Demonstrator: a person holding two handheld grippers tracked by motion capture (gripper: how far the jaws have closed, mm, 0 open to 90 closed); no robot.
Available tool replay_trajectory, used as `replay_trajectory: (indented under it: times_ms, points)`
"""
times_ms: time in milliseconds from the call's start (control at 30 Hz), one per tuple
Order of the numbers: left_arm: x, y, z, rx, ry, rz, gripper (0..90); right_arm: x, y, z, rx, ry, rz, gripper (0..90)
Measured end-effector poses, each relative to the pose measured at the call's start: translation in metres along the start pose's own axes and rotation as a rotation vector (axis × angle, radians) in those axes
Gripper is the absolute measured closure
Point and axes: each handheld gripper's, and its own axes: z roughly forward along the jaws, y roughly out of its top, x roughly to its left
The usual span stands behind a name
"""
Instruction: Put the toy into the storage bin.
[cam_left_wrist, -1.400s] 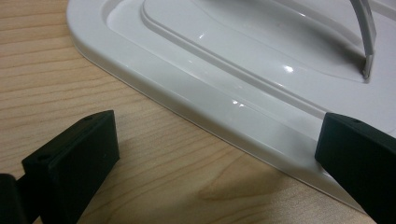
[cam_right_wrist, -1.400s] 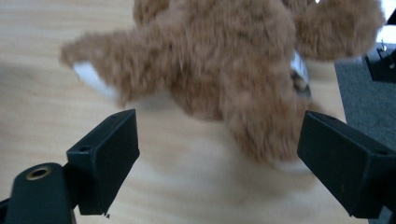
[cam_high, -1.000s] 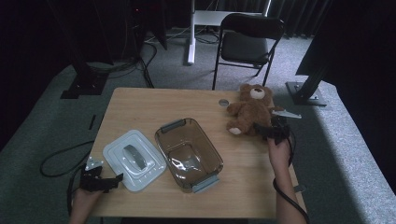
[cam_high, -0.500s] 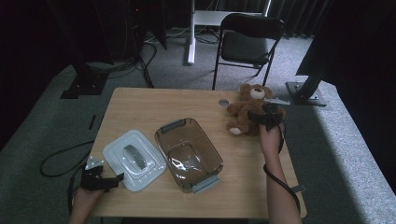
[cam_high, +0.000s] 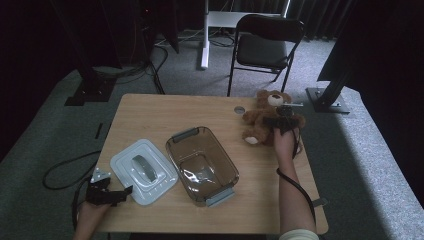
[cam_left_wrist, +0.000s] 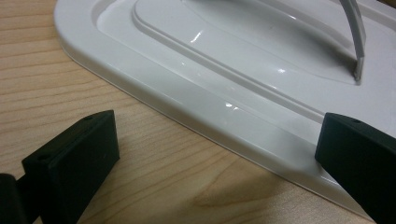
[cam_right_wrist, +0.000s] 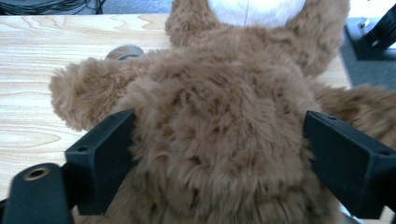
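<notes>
The high view is dim; the surroundings of the table (cam_high: 150, 115) sink into near black, and a paler band of light crosses the floor to its right. The white lid (cam_left_wrist: 224, 70) carries small glare spots near its handle. The teddy bear (cam_right_wrist: 224, 140) is evenly lit, its fur sharp, while the 2 black jaws beside it look slightly soft, perhaps out of focus.

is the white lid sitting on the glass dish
No, the white lid lies flat on the table beside the open glass dish.
</notes>
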Motion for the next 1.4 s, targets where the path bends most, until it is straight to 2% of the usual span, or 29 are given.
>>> replay_trajectory:
  times_ms: [100, 233, 333, 400, 700, 900, 1100, 1267, 1400]
  points:
    - [0.0, 0.0, -0.001, 0.003, 0.0, -0.001, 0.4, 0.0, -0.002, 0.007, 0.032, 0.012, 0.027, 10.7]
    - [-0.001, 0.0, -0.002, 0.004, 0.009, 0.002, 0.4, 0.004, -0.005, 0.011, 0.064, -0.007, -0.022, 10.7]
    - [-0.001, 0.001, -0.006, -0.004, 0.019, 0.001, 0.4, 0.002, -0.008, 0.012, 0.058, 0.004, -0.009, 10.7]
    - [0.0, 0.0, -0.007, -0.005, 0.024, -0.004, 0.4, -0.003, -0.012, 0.012, 0.043, 0.029, 0.015, 10.7]
    - [0.007, -0.005, -0.012, -0.004, 0.036, 0.002, 0.5, -0.003, -0.013, 0.012, 0.046, 0.03, -0.002, 10.8]
    - [0.015, -0.009, -0.012, 0.015, 0.052, -0.018, 0.5, -0.003, -0.01, 0.013, 0.075, 0.028, 0.0, 10.8]
    - [0.006, -0.009, -0.006, 0.037, 0.126, 0.063, 0.5, 0.002, -0.011, 0.014, 0.088, 0.01, -0.018, 12.3]
    - [0.004, -0.007, -0.004, 0.029, 0.136, 0.053, 0.5, 0.003, -0.011, 0.013, 0.095, 0.008, -0.037, 24.1]
    - [0.002, -0.006, -0.001, 0.016, 0.132, 0.058, 0.4, 0.004, -0.013, 0.01, 0.077, -0.005, -0.071, 41.3]
